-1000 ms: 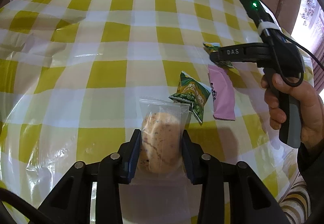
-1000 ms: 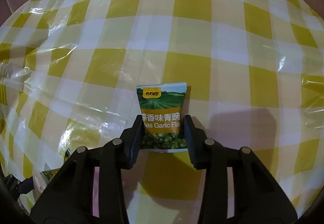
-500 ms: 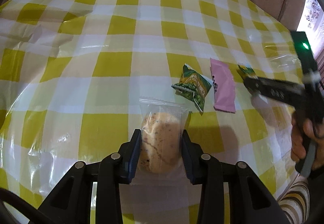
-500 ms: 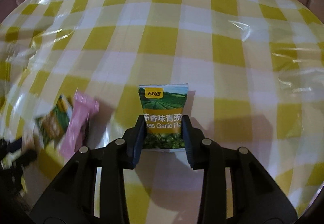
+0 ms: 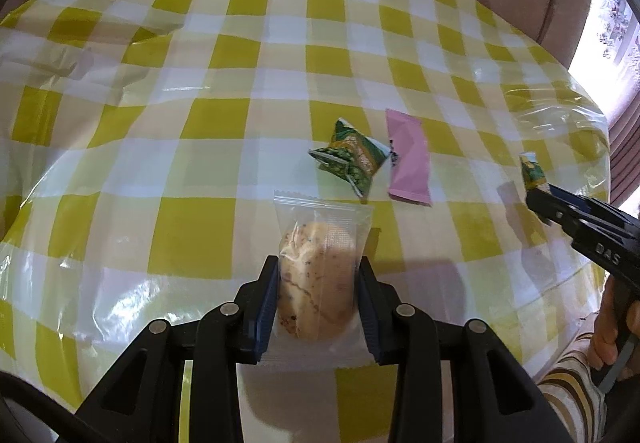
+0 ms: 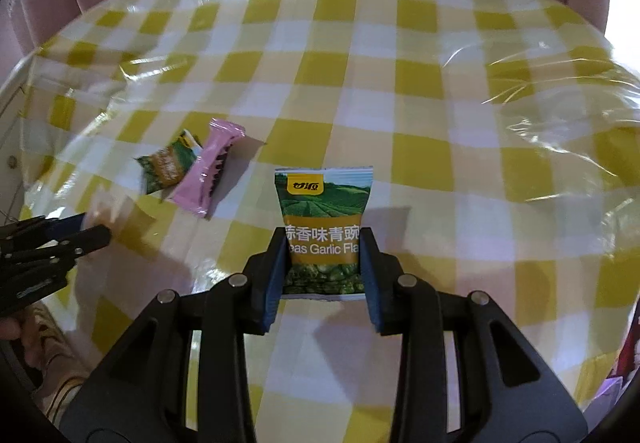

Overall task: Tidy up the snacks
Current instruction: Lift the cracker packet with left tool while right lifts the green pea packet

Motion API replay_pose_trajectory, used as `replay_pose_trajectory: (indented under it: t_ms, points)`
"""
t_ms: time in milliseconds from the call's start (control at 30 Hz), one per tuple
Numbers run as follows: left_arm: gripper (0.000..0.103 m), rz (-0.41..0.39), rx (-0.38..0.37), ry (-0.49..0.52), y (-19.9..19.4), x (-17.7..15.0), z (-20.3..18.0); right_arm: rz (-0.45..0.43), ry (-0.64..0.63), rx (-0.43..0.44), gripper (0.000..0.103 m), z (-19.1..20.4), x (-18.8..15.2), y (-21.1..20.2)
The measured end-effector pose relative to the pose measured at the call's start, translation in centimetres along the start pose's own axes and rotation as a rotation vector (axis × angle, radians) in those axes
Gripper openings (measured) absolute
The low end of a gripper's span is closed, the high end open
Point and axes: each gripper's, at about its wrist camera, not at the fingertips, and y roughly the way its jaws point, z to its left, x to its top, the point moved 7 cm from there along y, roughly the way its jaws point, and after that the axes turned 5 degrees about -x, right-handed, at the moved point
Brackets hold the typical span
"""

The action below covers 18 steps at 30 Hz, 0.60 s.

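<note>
Over a round table (image 5: 208,111) in yellow check, the left claw (image 5: 318,297) is clamped on a clear-wrapped cookie (image 5: 318,275), the right claw (image 6: 324,271) on a green pea packet (image 6: 324,219). Another pea packet (image 5: 352,157) and a pink packet (image 5: 408,159) lie side by side; probably best set matching packets together, lowering gently before releasing.

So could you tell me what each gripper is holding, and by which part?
Left gripper: clear-wrapped cookie, pinched across its lower sides. Right gripper: green pea packet, pinched across its lower half.
</note>
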Motion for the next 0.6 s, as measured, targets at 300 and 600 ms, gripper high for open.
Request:
replay_pose_trajectory:
  t_ms: [300, 600]
  points:
    - [0.038, -0.044, 0.002, -0.006, -2.2, -1.0, -1.9, -0.045, 0.042, 0.037, 0.039, -1.3, -2.1, -4.4]
    - [0.038, -0.076, -0.021, 0.008, -4.1, -2.3, -4.7, -0.093, 0.062, 0.048, 0.039, -2.9, -4.3, -8.3]
